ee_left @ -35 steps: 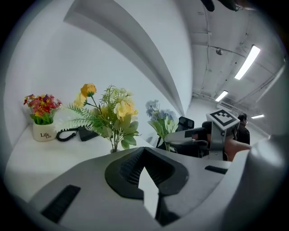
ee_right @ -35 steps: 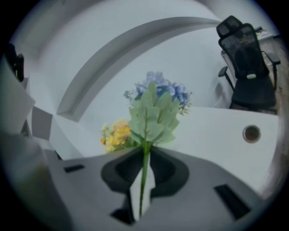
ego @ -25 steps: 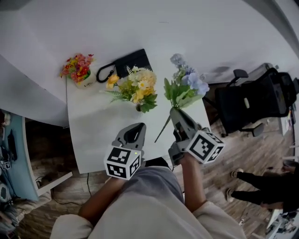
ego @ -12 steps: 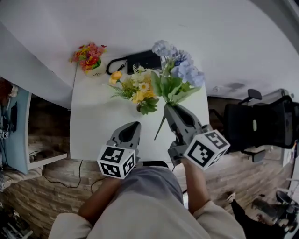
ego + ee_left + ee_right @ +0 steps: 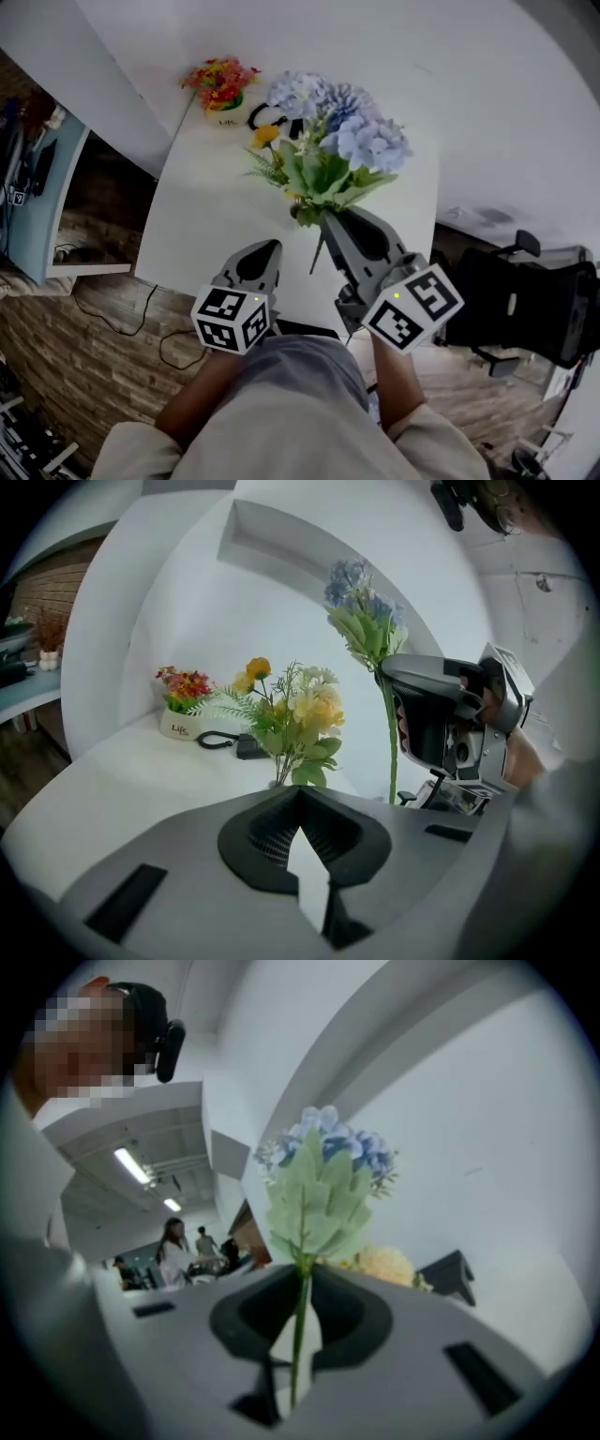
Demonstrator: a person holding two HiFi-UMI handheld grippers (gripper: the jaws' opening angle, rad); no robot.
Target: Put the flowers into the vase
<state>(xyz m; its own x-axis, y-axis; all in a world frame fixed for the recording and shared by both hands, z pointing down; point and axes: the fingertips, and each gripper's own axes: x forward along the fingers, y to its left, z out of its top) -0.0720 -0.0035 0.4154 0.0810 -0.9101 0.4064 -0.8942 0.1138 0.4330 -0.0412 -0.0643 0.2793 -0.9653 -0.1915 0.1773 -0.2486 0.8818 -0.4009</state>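
Note:
My right gripper point(image 5: 324, 218) is shut on the thin green stem point(image 5: 299, 1327) of a bunch of blue flowers point(image 5: 345, 129) and holds it upright above the white table point(image 5: 199, 234). The blooms cover most of the yellow bouquet point(image 5: 266, 141) behind them. In the left gripper view the blue flowers point(image 5: 362, 600) and the right gripper point(image 5: 433, 714) stand to the right of the yellow bouquet point(image 5: 292, 711). The bouquet's base and vase are hidden behind my left gripper point(image 5: 300, 795), which is shut and empty. That left gripper point(image 5: 265, 248) hovers at the table's near edge.
A small white pot of red flowers point(image 5: 221, 81) stands at the table's far left corner, a black pouch with a cord point(image 5: 234, 744) beside it. A black office chair point(image 5: 536, 302) is to the right, a shelf point(image 5: 37, 178) to the left. People point(image 5: 174, 1249) stand far off.
The right gripper carried the blue flowers left and up, from beside the yellow bouquet to in front of it. The left gripper shifted a little, and the head view swung round.

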